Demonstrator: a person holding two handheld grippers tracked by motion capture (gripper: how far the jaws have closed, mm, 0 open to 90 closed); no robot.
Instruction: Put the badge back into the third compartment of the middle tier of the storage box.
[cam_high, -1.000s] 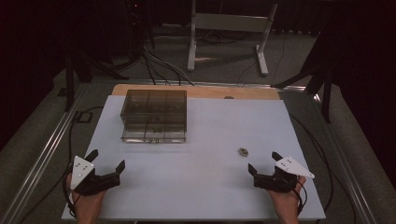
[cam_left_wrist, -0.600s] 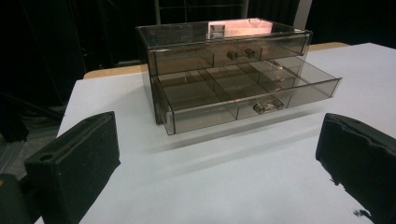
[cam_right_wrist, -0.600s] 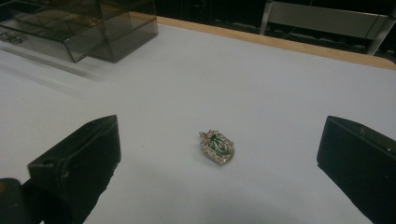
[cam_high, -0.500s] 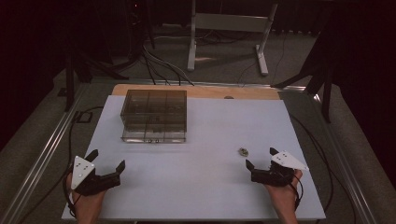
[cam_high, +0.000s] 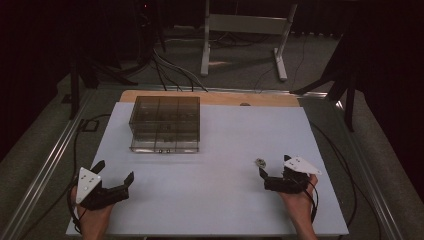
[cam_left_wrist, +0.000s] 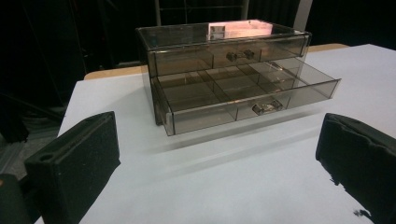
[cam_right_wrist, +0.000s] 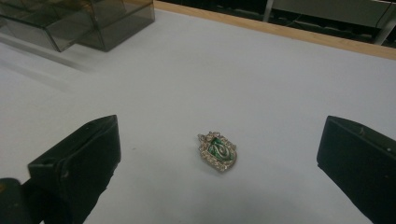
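Right gripper view: small green-and-silver jewelled brooch (cam_right_wrist: 217, 151) lay ungrasped between wide jaws of right gripper (cam_right_wrist: 219, 186); smoky transparent plastic drawer box (cam_left_wrist: 224, 70) stood with lower drawer open; stowing remained. Left gripper (cam_left_wrist: 210, 186) gaped wide, empty.

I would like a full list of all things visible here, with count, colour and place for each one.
drawer box: 1, smoky clear plastic, far left part of the table; lower drawer pulled out, upper one shut.
brooch: 1, green with pale stones, flat on the table just ahead of the right gripper.
table: 1, white top with a wooden strip at its far edge.
metal stand: 1, light grey, on the floor behind the table.
cables: several, black, on the floor.
left gripper: 1, black, near left, jaws open.
right gripper: 1, black, near right, jaws open.
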